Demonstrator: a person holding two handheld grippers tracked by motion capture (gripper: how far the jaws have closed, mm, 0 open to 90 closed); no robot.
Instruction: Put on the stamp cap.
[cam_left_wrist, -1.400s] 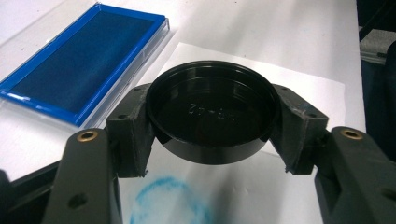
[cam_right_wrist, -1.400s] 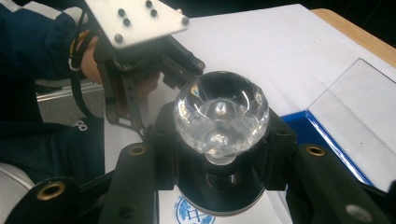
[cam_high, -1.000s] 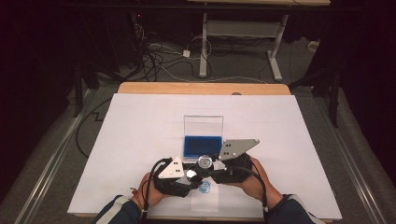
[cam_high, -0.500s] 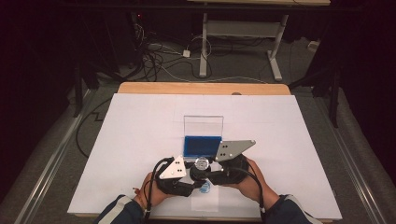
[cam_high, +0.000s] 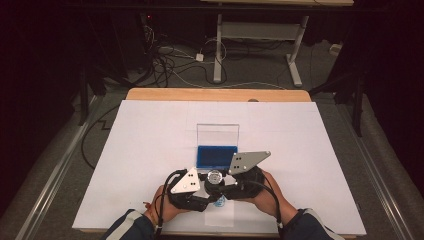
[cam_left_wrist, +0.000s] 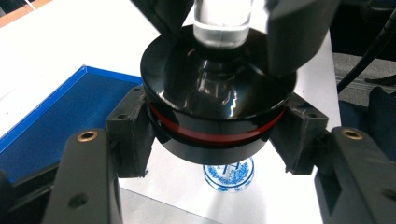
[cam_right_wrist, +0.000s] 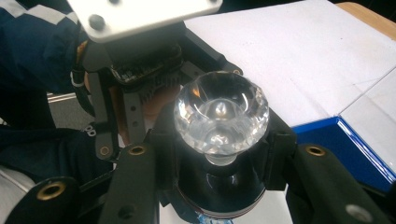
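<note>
left gripper (cam_high: 202, 192) clamped on black stamp body (cam_left_wrist: 217, 116), right gripper (cam_high: 227, 185) pinching same stamp with crystal knob (cam_right_wrist: 221, 116), stamp held just above blue round imprint (cam_left_wrist: 229, 175) on white paper (cam_high: 150, 150), open blue ink pad case (cam_high: 216, 156) just beyond

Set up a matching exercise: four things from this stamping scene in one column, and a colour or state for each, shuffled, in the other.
Things:
1. stamp
2. ink pad
3. knob
4. stamped mark

Descriptions:
A. clear and faceted
B. blue print on the white sheet
C. black with a red band, clamped between gripper fingers
D. blue, in an open case with its clear lid upright

Pairs: 1-C, 2-D, 3-A, 4-B
</note>
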